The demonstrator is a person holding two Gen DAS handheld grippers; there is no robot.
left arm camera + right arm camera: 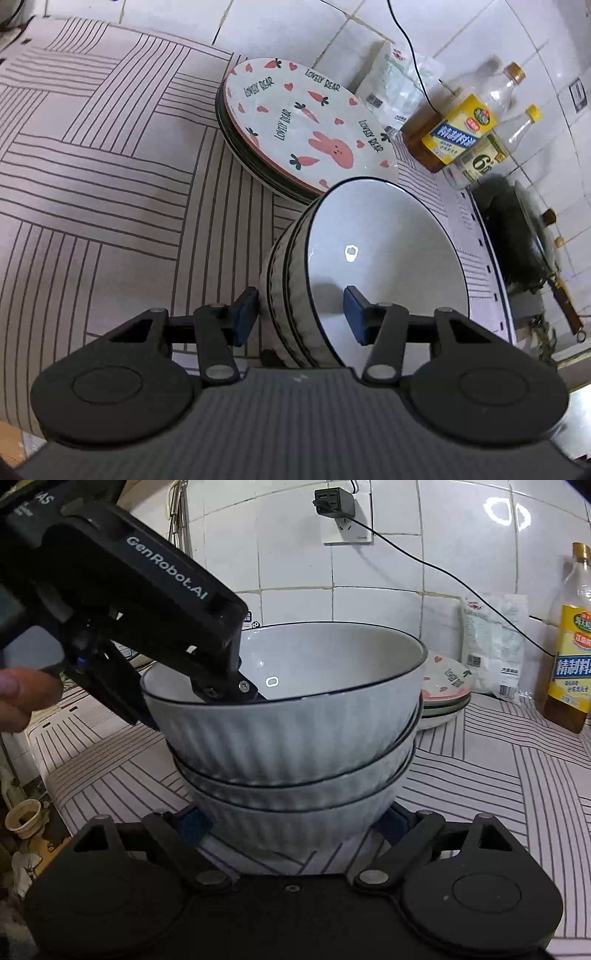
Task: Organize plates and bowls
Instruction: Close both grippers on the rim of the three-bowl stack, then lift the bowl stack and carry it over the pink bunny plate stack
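A stack of three grey ribbed bowls [291, 734] with dark rims stands on the striped counter; it also shows in the left wrist view [369, 258]. My left gripper [301, 314] straddles the near rim of the top bowl, one pad inside and one outside, with a gap on both sides, so it is open. It appears in the right wrist view [225, 690] at the bowl's left rim. My right gripper [295, 823] is open, its pads on either side of the lowest bowl's base. A stack of plates [295, 125] with a rabbit and carrot print sits behind the bowls [447, 690].
Oil and vinegar bottles [454, 125] and a white bag [495, 650] stand against the tiled wall. A dark wok [517, 236] sits on the stove at the right. A black cable [443, 576] runs from a wall socket. The counter edge lies at the left.
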